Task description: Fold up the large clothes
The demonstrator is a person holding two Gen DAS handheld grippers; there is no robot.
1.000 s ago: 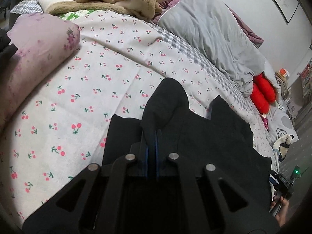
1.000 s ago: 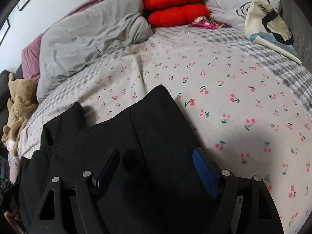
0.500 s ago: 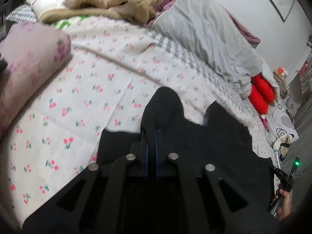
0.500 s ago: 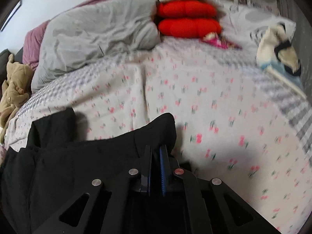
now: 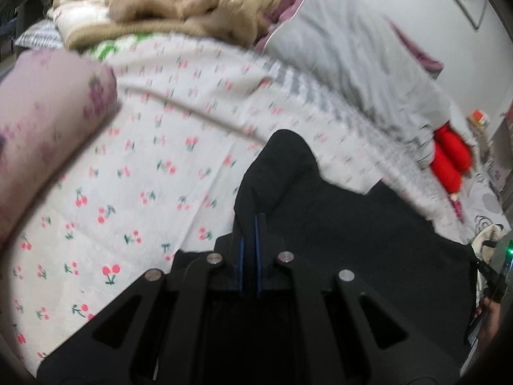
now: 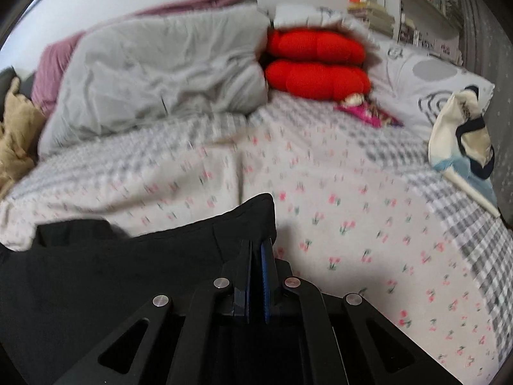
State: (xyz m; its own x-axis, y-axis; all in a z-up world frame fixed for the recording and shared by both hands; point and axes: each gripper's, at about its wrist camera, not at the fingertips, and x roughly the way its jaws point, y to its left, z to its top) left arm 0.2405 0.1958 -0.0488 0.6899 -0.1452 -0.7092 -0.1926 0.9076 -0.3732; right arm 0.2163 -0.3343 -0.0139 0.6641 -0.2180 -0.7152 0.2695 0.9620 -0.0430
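A large black garment (image 5: 352, 224) lies spread on the cherry-print bedsheet (image 5: 144, 176). My left gripper (image 5: 249, 221) is shut on one corner of it, which bulges up over the fingers. In the right wrist view the same black garment (image 6: 112, 272) stretches to the left, and my right gripper (image 6: 256, 245) is shut on its other corner, lifted a little off the sheet (image 6: 352, 224).
A grey duvet (image 6: 160, 73), red cushions (image 6: 314, 64), a white patterned pillow (image 6: 433, 77) and a tote bag (image 6: 465, 147) line the far side. A purple floral pillow (image 5: 41, 128) and a tan plush pile (image 5: 192, 3) lie to the left.
My right gripper closed on the garment's corner and both grippers have lifted their corners and moved; the views are now motion-blurred.
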